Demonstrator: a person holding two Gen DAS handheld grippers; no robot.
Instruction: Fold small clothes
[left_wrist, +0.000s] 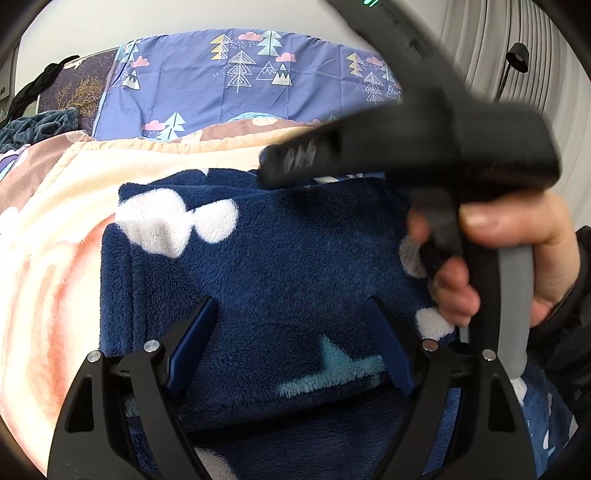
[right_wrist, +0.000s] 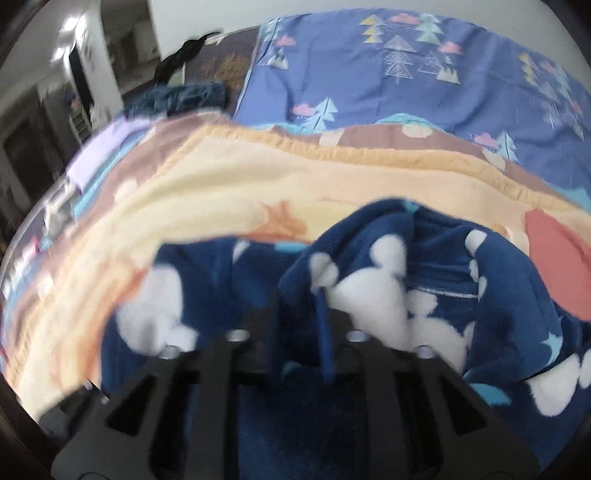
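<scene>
In the left wrist view, the left gripper (left_wrist: 291, 343) hovers with its blue-padded fingers (left_wrist: 192, 347) spread wide over a navy fleece garment (left_wrist: 280, 254) printed with white clouds, nothing between them. The garment lies partly folded on a peach and cream blanket (left_wrist: 62, 229) (a purple tree-print sheet (left_wrist: 207, 88) covers the bed beyond). The right gripper (left_wrist: 280, 158) crosses the frame above the garment, held by a bare hand (left_wrist: 513, 258).

The right wrist view is motion-blurred. There the right gripper (right_wrist: 299, 306) appears closed on a bunched fold of the same garment (right_wrist: 369, 273), lifted over the blanket (right_wrist: 229, 192).
</scene>
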